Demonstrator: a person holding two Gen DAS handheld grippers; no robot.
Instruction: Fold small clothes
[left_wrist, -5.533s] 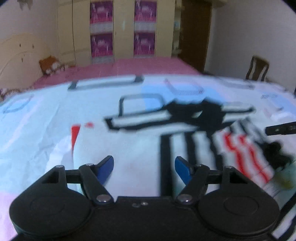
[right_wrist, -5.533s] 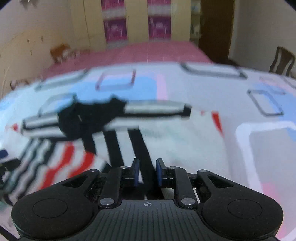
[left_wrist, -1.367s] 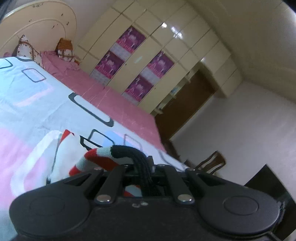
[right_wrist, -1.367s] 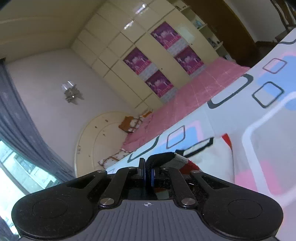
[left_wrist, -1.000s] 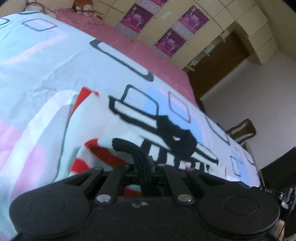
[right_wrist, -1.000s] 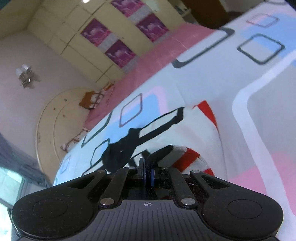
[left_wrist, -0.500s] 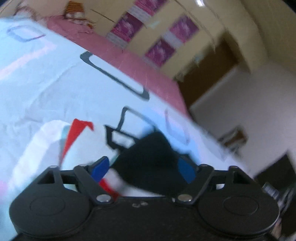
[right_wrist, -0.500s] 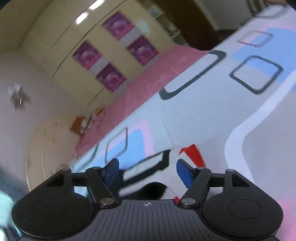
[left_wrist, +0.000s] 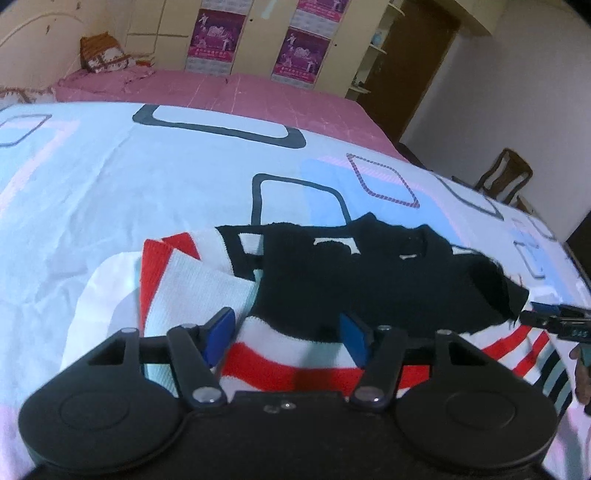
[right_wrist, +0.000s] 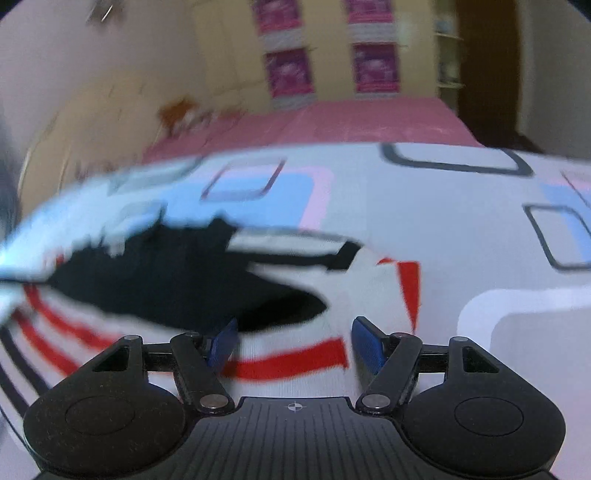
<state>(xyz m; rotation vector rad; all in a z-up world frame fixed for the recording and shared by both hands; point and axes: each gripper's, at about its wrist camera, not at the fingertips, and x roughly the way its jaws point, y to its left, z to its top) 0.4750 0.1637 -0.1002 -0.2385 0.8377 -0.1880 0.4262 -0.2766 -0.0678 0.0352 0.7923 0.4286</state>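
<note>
A small knitted sweater (left_wrist: 369, 280), white with red and black stripes and a black top part, lies folded on the bed sheet (left_wrist: 147, 177). My left gripper (left_wrist: 288, 334) hangs just over its near striped fold; the jaws are closing, the fold shows between the blue pads (left_wrist: 221, 330), and they do not press on it. In the right wrist view, which is blurred, the sweater (right_wrist: 177, 280) lies in front of my right gripper (right_wrist: 295, 345), open over a red stripe. The right gripper's tip (left_wrist: 543, 314) shows at the sweater's right edge.
The sheet is white with blue, pink and grey rectangles. Beyond it lies a pink bedspread (left_wrist: 229, 92) with a cushion (left_wrist: 103, 55) at the headboard. A wardrobe with purple posters (left_wrist: 218, 33) fills the back wall. A wooden chair (left_wrist: 506, 181) stands right, near a dark door.
Both grippers were shut on the sweater's lifted edge; both have opened and let it go, and the folded edge now lies flat on the garment. Both views have rolled level.
</note>
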